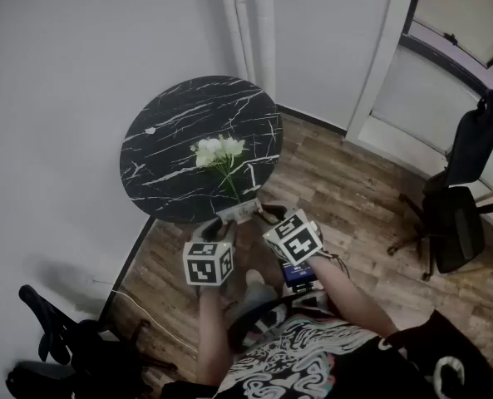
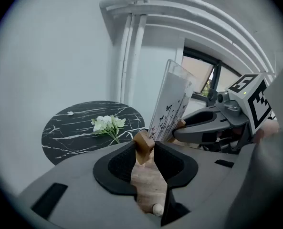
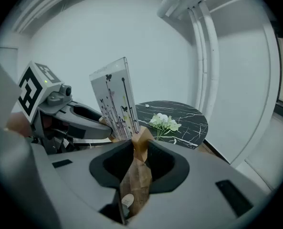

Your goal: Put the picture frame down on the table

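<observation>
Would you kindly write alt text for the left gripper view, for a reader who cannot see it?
The left hand-held gripper clamps a wooden foot of a butterfly-printed picture frame, whose other foot the right hand-held gripper holds. Behind stands a round black marble table bearing white flowers.

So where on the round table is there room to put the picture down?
The left half of the table is bare, from the flowers out to the left rim, apart from a small white bit near the far left. The far side behind the blossoms is free too. It is crowded from the middle to the near rim, where the flower stems lie.
</observation>
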